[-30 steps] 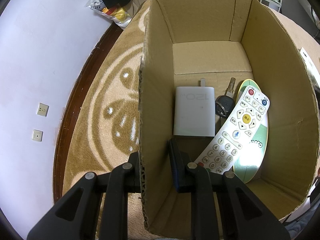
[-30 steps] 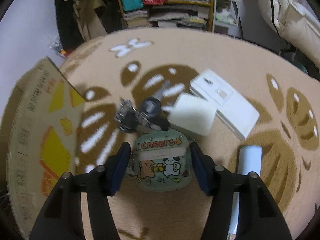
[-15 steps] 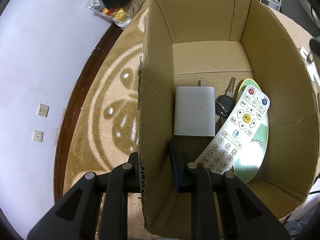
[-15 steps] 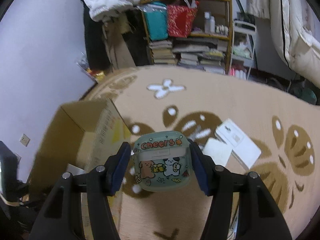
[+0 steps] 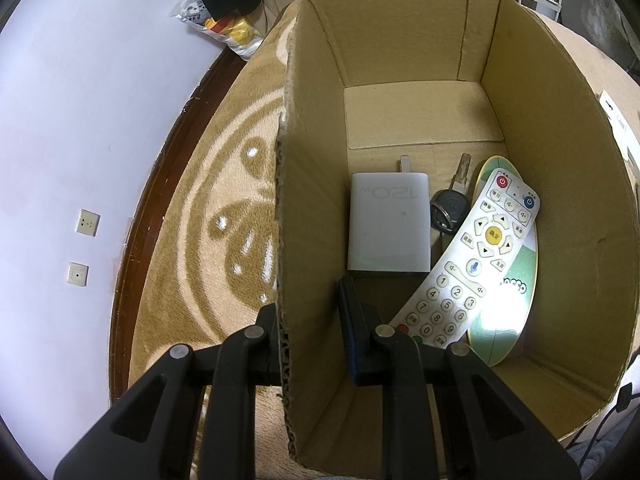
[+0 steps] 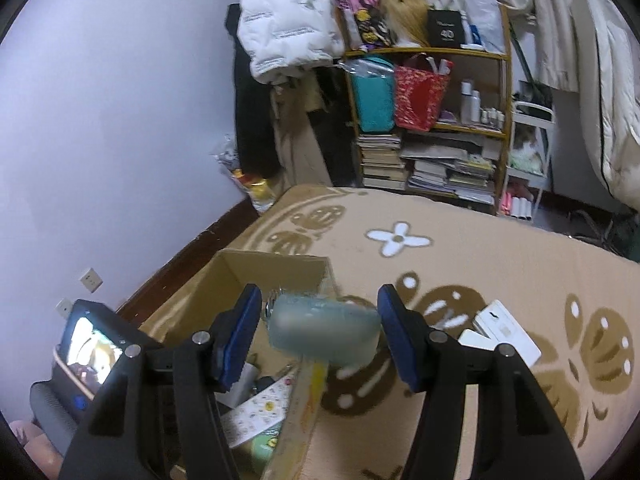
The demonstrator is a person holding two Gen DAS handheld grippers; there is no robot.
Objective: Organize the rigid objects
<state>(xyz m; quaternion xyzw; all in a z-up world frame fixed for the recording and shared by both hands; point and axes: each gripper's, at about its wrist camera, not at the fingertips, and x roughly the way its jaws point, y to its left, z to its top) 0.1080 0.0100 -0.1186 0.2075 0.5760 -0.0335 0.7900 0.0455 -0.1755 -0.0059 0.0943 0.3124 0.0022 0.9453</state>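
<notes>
My left gripper (image 5: 310, 308) is shut on the left wall of the open cardboard box (image 5: 400, 32), one finger outside and one inside. On the box floor lie a white charger (image 5: 388, 224), a car key (image 5: 450, 208), a white remote (image 5: 476, 256) and a green oval card (image 5: 508, 304). My right gripper (image 6: 318, 320) holds a green earbud case (image 6: 324, 334) between its blue pads, above the near corner of the box (image 6: 272, 276). The case looks blurred and is tipped forward, so its picture side is hidden.
White flat boxes (image 6: 504, 336) lie on the patterned carpet (image 6: 460, 264) to the right of the cardboard box. A cluttered shelf (image 6: 428, 120) and hanging coats stand at the far wall. A black device with a lit screen (image 6: 88, 344) is at the box's left.
The right gripper rose off the carpet with the earbud case and came over the box; the case tipped forward between the pads. The left gripper stayed clamped on the wall.
</notes>
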